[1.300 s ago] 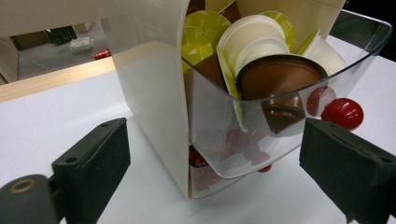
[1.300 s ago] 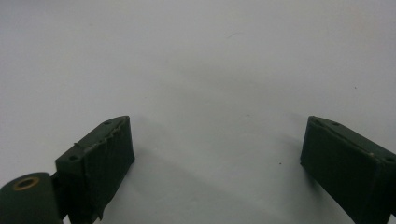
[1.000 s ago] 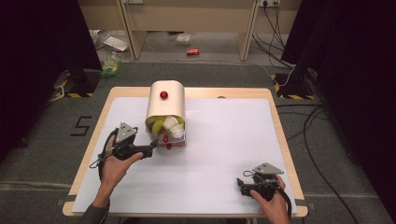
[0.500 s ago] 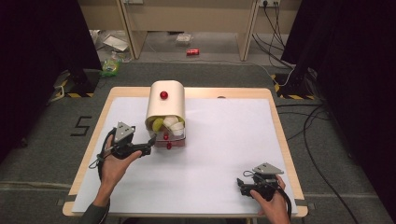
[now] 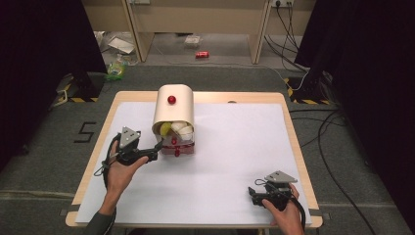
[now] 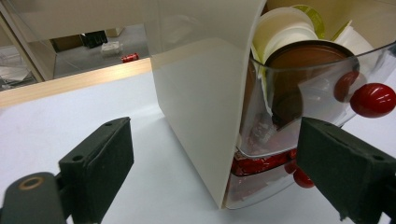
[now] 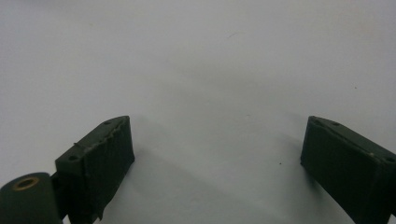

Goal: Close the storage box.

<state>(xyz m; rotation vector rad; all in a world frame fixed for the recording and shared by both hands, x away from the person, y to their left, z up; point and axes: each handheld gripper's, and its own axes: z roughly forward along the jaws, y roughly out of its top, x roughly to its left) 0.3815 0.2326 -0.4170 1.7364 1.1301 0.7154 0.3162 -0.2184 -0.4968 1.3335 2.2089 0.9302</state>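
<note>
bread box (image 5: 173,113) mid-table, open end toward person, long axis front-to-back | clear drawer (image 6: 299,130) with red knob (image 6: 372,100) | left gripper (image 5: 159,145) nearer, beside its corner, jaws wide, just narrowed slightly, holding nothing | right gripper (image 5: 252,192) well apart, wide, empty

Both tools (image 5: 157,147) (image 5: 250,195) open, level.

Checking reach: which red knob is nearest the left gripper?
The lower drawer's knob, level with the left gripper at the box's front bottom. The lid's knob sits farther back on the cream top.
</note>
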